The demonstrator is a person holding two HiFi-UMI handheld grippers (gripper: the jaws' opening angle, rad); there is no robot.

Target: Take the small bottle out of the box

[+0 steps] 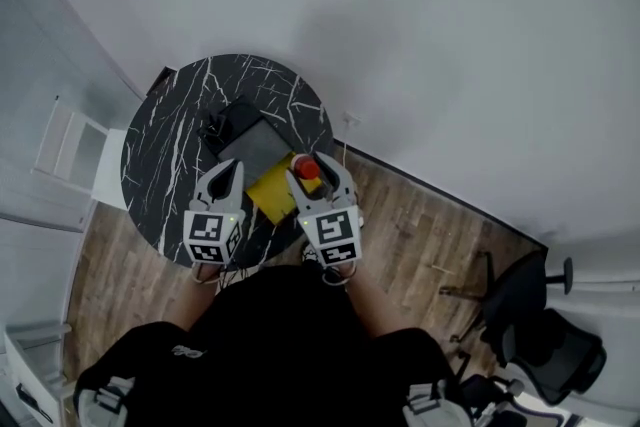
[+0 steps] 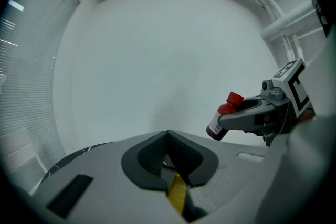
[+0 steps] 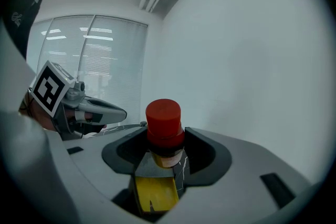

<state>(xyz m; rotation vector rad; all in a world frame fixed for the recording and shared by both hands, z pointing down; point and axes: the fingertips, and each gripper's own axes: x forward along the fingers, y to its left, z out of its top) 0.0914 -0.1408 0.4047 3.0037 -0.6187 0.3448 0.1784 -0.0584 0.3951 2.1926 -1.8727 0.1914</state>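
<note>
A round black table [image 1: 165, 150] with white veins stood on a wooden floor [image 1: 420, 235], close to a pale wall. On the table's near half lay a yellow box [image 1: 268, 193], with a grey panel [image 1: 255, 147] touching its far side and a black thing [image 1: 232, 120] beyond that, toward the table's middle.

The right gripper [image 3: 165, 138] hung above the table's near edge, over the box. Its jaws stood wide and were clamped on the small bottle [image 3: 164, 124], one dark pad [image 3: 202, 157] on each side just under the red cap [image 3: 163, 113]. The bottle was clear of the box and up in the air above the table. From the left gripper view it leaned, cap uppermost, with its dark body and pale label below the jaws.

The left gripper [image 2: 167, 135] hung over the table's near edge too, just beside the right one and apart from it. Its jaws met at the tips with nothing between them. Only a strip of the yellow box showed through the gap lower down.

A black office chair [image 1: 545, 320] stood well away from the table.
</note>
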